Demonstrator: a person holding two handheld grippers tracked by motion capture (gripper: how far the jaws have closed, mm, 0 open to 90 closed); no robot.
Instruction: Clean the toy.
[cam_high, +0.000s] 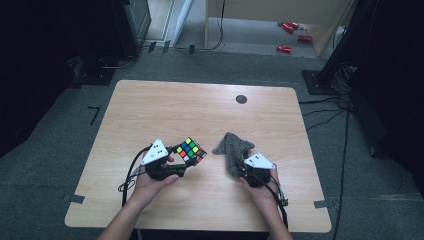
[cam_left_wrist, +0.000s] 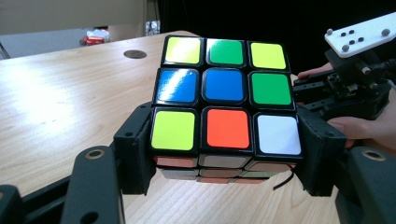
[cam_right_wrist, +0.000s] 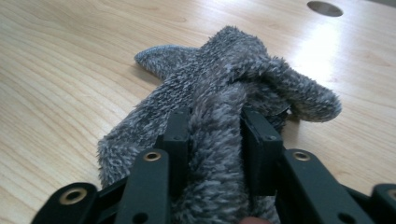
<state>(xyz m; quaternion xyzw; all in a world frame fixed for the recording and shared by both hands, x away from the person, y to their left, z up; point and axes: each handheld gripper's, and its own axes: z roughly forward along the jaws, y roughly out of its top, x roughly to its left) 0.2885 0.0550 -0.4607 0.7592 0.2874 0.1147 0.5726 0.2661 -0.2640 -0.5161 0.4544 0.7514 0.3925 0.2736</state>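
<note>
On table, cube (cam_left_wrist: 224, 105) clamped, cloth (cam_right_wrist: 219, 121) pinched

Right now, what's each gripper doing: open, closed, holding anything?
Left gripper: closed on the puzzle cube.
Right gripper: closed on a fold of the grey cloth.

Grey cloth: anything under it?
The grey cloth lies on bare wooden table, its near fold pinched by the right gripper. Whatever is beneath its bunched middle is covered.

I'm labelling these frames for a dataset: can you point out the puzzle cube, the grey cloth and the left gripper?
puzzle cube (cam_left_wrist: 224, 84), left gripper view, blue centre sticker.
grey cloth (cam_right_wrist: 233, 65), right gripper view, upper fold.
left gripper (cam_left_wrist: 224, 158), left gripper view, between jaw tips.
</note>
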